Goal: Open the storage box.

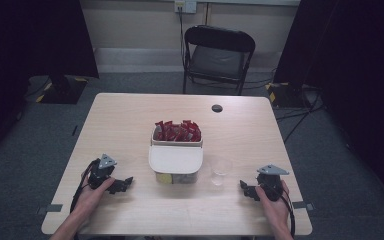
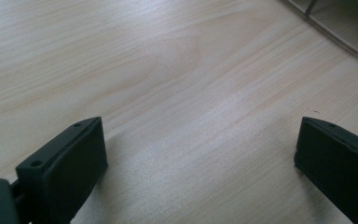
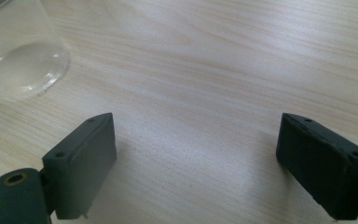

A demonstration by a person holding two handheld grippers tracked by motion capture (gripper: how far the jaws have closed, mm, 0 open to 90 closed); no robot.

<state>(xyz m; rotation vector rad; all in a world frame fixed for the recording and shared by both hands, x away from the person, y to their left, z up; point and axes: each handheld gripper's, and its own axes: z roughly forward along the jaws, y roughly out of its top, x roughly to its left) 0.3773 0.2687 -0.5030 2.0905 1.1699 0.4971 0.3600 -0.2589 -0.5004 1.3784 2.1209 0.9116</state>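
A cream box (image 1: 176, 159) stands mid-table; its back half holds red packets (image 1: 177, 131), and a cream lid (image 1: 175, 158) covers its front half. A clear plastic cup (image 1: 220, 171) stands upright just right of the box, and its base (image 3: 21, 60) appears at the upper left in the right gripper view. My left gripper (image 1: 123, 185) rests on the table left of the box, open, with bare wood between its jaws. My right gripper (image 1: 246, 190) rests right of the cup, open and holding nothing.
The light wooden table (image 1: 130, 120) has a dark round cable hole (image 1: 217, 108) near its far edge. A black folding chair (image 1: 217, 56) stands behind the table. Dark curtains and stands flank the room. The box's corner (image 2: 340, 23) shows at the top right of the left gripper view.
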